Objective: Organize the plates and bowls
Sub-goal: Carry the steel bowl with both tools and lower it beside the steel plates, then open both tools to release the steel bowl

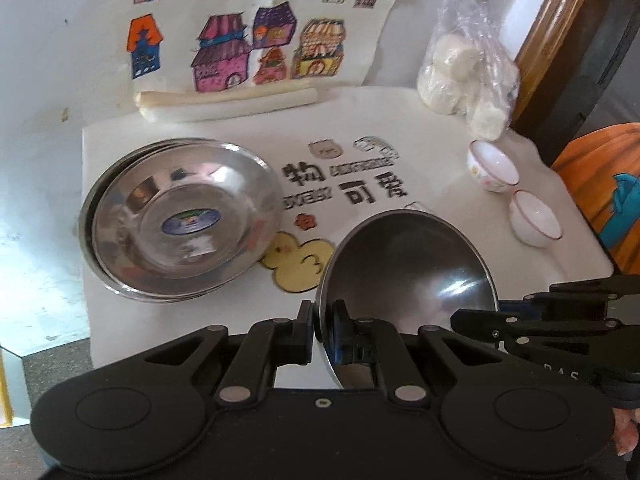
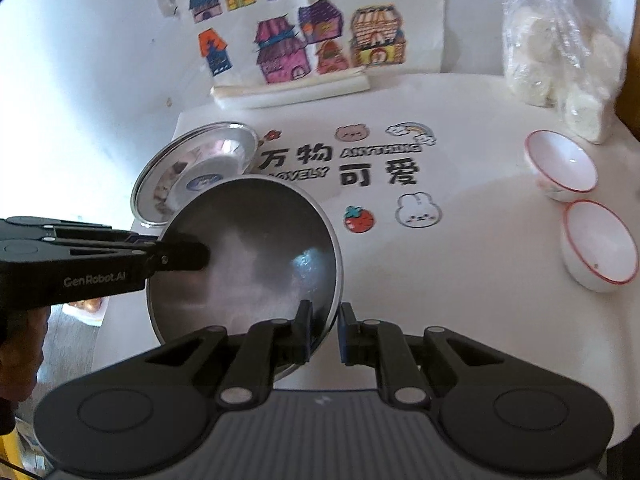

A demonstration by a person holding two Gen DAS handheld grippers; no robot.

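From the left wrist cam, the left gripper (image 1: pixel 320 322) is clamped on the near rim of a steel plate (image 1: pixel 408 276) held tilted over the table (image 1: pixel 440 120), with the stack of steel plates (image 1: pixel 180 220) off to its left, so that's likely where it goes. The right wrist cam shows the right gripper (image 2: pixel 325 326) pinching the same plate's (image 2: pixel 248 252) opposite rim, stack (image 2: pixel 196 172) just beyond it, two white bowls (image 2: pixel 580 208) well apart on the right.
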